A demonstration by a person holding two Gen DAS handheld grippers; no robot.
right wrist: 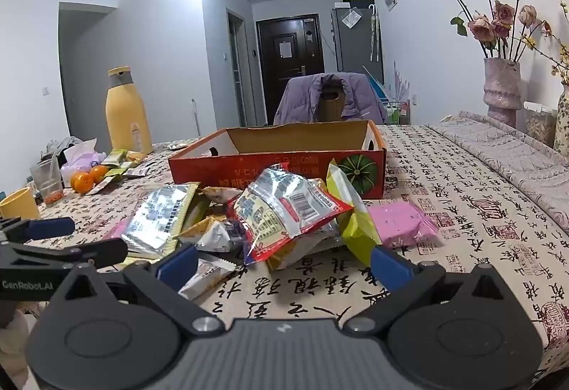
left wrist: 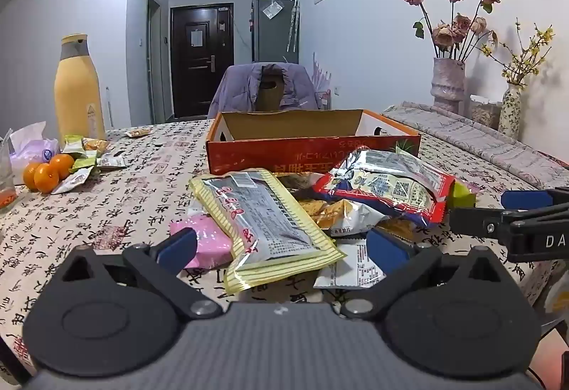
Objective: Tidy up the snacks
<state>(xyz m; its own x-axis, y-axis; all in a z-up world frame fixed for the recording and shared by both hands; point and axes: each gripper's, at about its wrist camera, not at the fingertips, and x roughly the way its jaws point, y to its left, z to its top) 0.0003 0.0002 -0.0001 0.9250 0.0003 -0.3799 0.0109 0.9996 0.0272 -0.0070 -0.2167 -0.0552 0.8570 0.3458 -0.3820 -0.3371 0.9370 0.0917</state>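
While both tools are hovering over the near table edge, the readings below apply.

Left gripper: black two-finger left gripper [left wrist: 284, 244] is standing with jaws fully apart, nothing pressed between the blue pads; its lower body is being cut off by the frame.

Right gripper: black two-finger right gripper [right wrist: 284, 260] is likewise standing wide apart and empty; only one finger of it is entering the left view from the right edge.

Snack pile: heap of foil and plastic snack packets [left wrist: 320, 208] is lying on the cloth just ahead of both tools, between them and the box.

Hidden items: gold-bordered silver packet [left wrist: 266, 222] is covering part of a pink wrapped packet [left wrist: 209, 240]; red-edged foil packet [right wrist: 284, 212] is overlapping several smaller packets whose print is too blurred to read.

Target box: shallow red-and-orange cardboard box [left wrist: 313, 149] is sitting open-topped directly behind the pile; its floor is hidden by the near wall.

Open room: calligraphy-print tablecloth [right wrist: 462, 212] is lying bare to the right of the pile.

Left clutter: tall yellow bottle [left wrist: 78, 87], oranges [left wrist: 46, 173] and loose wrappers are crowding the far left, well apart from the pile.

Right edge: folded grey quilted cloth [right wrist: 515, 155] is bordering the table's right side.
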